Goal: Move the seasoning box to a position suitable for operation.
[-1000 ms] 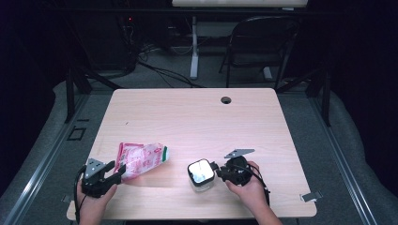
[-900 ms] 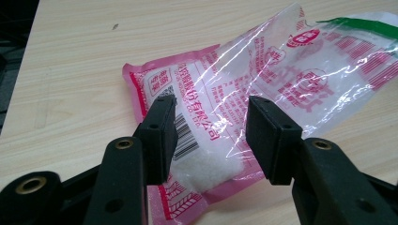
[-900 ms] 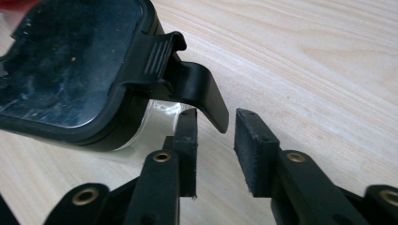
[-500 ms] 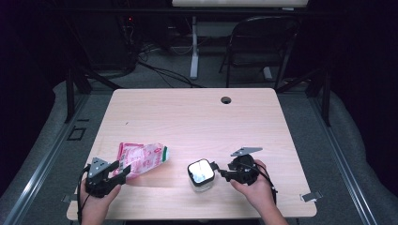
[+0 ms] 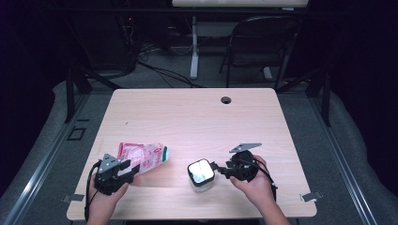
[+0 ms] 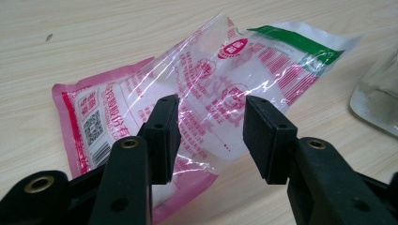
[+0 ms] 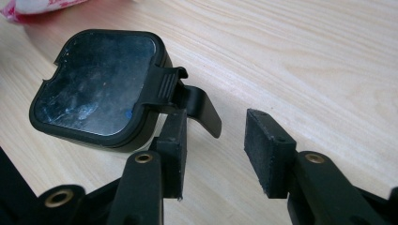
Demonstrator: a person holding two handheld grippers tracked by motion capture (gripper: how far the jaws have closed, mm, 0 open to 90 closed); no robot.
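My left gripper fingers have just been closing yet stand apart over the pink packet, while my right gripper gapes beside the black-lidded container, just narrowing too.

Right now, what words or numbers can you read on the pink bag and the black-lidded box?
Pink bag: printed characters in a red oval badge and in pink rows, too small and blurred to read.
Pink bag, near corner: a QR code and a barcode, with digits too small to read.
Container lid: no text, only smudges.
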